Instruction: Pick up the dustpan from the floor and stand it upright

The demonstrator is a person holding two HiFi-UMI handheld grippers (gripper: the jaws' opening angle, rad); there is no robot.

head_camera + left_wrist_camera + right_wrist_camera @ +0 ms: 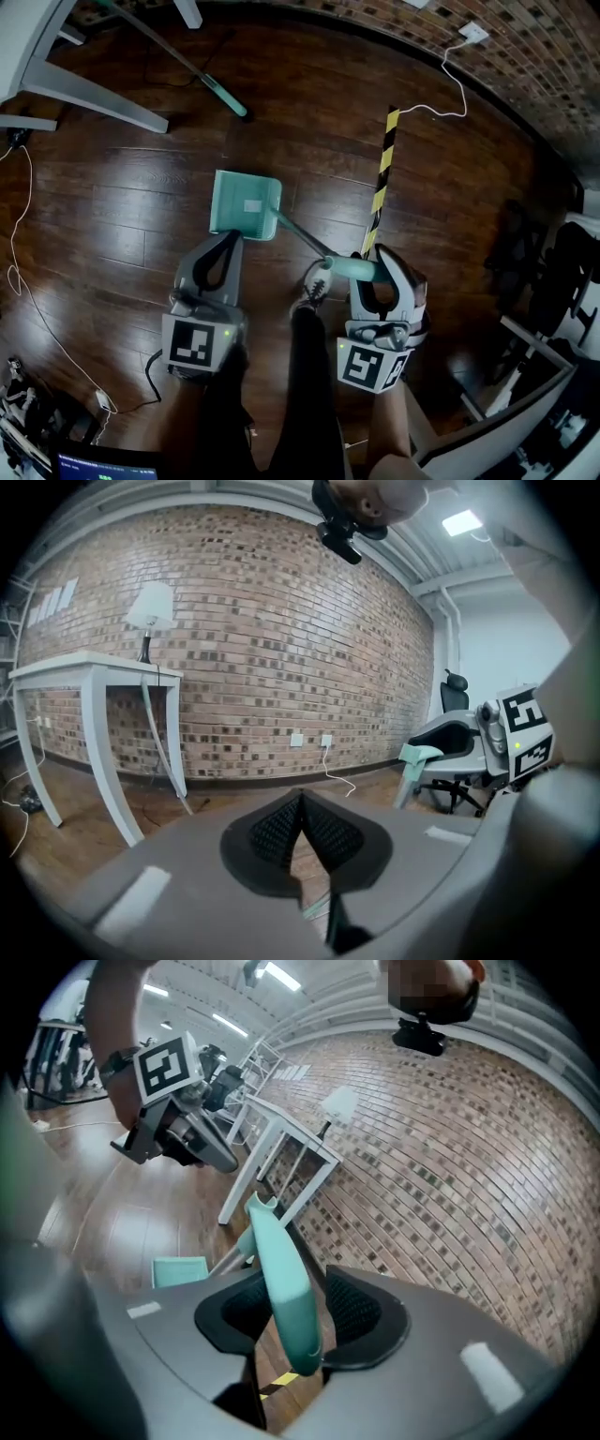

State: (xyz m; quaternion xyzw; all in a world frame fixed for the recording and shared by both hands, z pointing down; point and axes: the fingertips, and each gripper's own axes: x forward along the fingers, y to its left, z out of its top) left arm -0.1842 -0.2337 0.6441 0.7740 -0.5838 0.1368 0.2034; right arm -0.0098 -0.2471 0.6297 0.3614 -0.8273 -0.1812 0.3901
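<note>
The teal dustpan [246,206] sat with its pan on the dark wood floor [112,187], just ahead of the left gripper [228,239], whose jaws were clenched together on nothing. Its long handle [300,236] slanted back to the right gripper [382,255], where the thick teal grip [281,1279] lay between the pads. Those jaws stood apart, released around it, with a gap showing beside the grip. A yellow-and-black striped strip [380,178] ran just beyond the right gripper
</note>
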